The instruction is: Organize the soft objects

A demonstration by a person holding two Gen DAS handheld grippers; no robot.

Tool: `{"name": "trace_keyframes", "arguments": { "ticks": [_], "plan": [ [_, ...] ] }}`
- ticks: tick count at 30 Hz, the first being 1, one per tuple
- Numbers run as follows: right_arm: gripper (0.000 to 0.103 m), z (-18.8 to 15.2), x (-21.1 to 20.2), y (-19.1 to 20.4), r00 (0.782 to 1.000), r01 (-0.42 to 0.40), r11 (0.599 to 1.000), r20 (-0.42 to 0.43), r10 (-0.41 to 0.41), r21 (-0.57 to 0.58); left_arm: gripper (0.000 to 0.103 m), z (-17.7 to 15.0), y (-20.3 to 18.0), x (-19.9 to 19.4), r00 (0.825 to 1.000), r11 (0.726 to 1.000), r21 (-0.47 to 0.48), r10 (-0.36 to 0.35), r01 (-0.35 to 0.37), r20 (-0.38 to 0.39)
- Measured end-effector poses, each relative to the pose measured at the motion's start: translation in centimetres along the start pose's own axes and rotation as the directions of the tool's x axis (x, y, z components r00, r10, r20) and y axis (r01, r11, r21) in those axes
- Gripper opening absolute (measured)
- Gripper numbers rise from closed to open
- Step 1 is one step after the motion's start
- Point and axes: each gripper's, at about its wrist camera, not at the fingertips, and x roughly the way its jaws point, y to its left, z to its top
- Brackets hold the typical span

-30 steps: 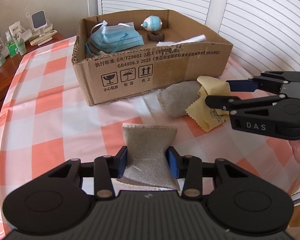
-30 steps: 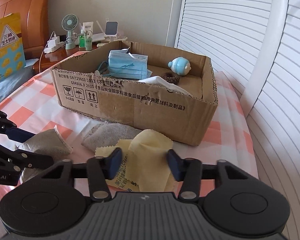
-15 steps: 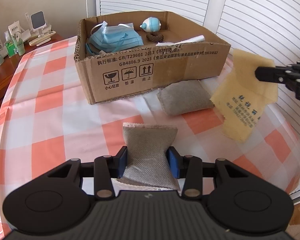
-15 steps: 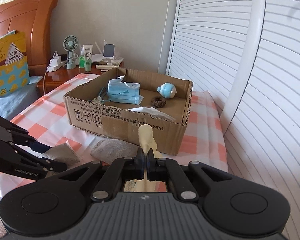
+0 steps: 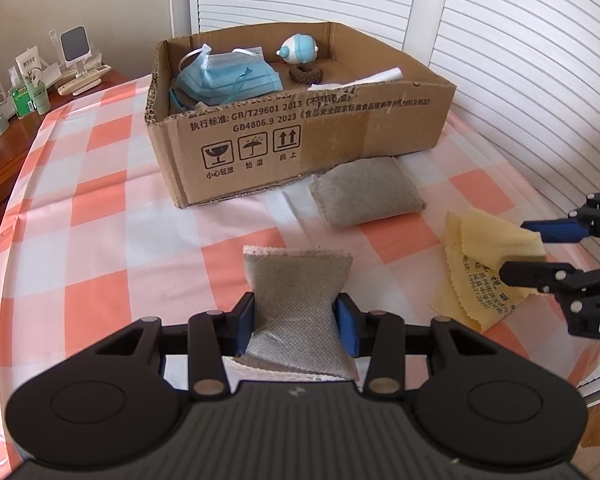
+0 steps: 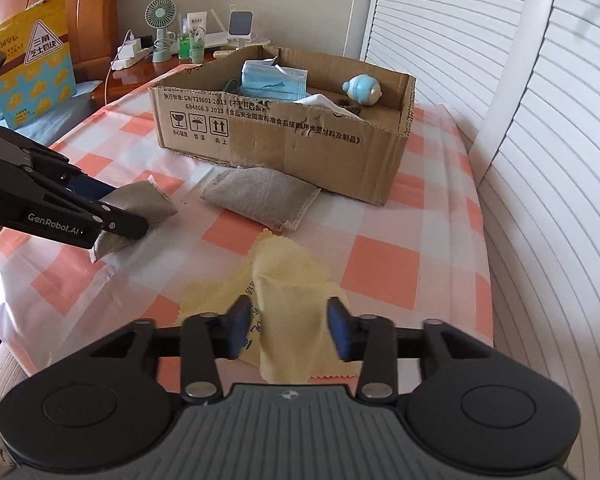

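A grey woven fabric pouch (image 5: 296,312), pinched at its waist, is clamped between the blue pads of the left gripper (image 5: 296,326) and rests with its lower part on the orange-and-white checked tablecloth (image 5: 112,208); in the right wrist view the same pouch (image 6: 140,208) is seen squeezed by the black fingers at the left edge. A second grey fabric pouch (image 5: 366,192) lies flat on the cloth, touching or just beside the front wall of the open brown cardboard box (image 5: 300,136). A pale yellow lens cloth with pinked edges (image 6: 288,312) lies crumpled on the tablecloth near the right-hand edge of the table, its raised fold standing between the blue pads of the right gripper (image 6: 286,326); the jaws of that gripper have just been opening and now stand apart, with the pads clear of the cloth on both sides. In the left wrist view the yellow cloth (image 5: 488,264) is seen lying between the two spread fingers that enter from the right. Inside the box are seen a stack of light blue face masks (image 5: 228,80), a small blue-and-white round toy (image 5: 298,49), a brown hair scrunchie (image 5: 306,74) and a white sheet of tissue (image 5: 356,82). Behind the table stand white louvred shutters (image 5: 520,60), and a wooden bedside table (image 6: 168,64) holds a small green fan (image 6: 162,24) and bottles.
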Motion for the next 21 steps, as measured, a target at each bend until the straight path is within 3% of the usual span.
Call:
{"name": "trace_keyframes", "arguments": {
  "ticks": [2, 3, 11, 13, 16, 18, 21],
  "plan": [
    [0.082, -0.1, 0.0, 0.1, 1.0, -0.002, 1.0, 0.016, 0.002, 0.006, 0.042, 0.1, -0.1, 0.1, 1.0, 1.0, 0.005, 0.003, -0.003, -0.002],
    [0.086, 0.0, 0.2, 0.1, 1.0, -0.008, 1.0, 0.018, 0.008, 0.006, 0.042, 0.1, -0.1, 0.2, 1.0, 1.0, 0.006, 0.004, -0.004, -0.003],
    [0.087, 0.4, 2.9, 0.6, 0.994, -0.102, 0.994, -0.03, 0.103, 0.032, 0.046, 0.4, -0.1, 0.7, 1.0, 1.0, 0.0, 0.004, -0.004, -0.005],
    [0.086, 0.5, 3.3, 1.3, 0.996, -0.088, 0.996, -0.024, 0.088, -0.001, 0.046, 0.5, 0.0, 0.7, 1.0, 1.0, -0.002, 0.004, -0.004, -0.005],
    [0.078, 0.9, 3.7, 1.7, 0.997, -0.07, 0.997, -0.018, 0.07, -0.035, 0.046, 0.7, 0.0, 0.8, 1.0, 1.0, -0.004, 0.005, -0.005, -0.006],
    [0.061, 1.3, 3.9, 1.4, 0.998, -0.066, 0.998, -0.015, 0.066, -0.024, 0.046, 0.7, 0.1, 0.8, 1.0, 1.0, -0.007, 0.004, -0.004, -0.006],
    [0.056, 2.0, 4.1, 0.8, 0.997, -0.071, 0.997, -0.02, 0.07, -0.027, 0.046, 0.8, 0.2, 0.9, 1.0, 1.0, -0.009, 0.0, 0.0, -0.005]
  ]
}}
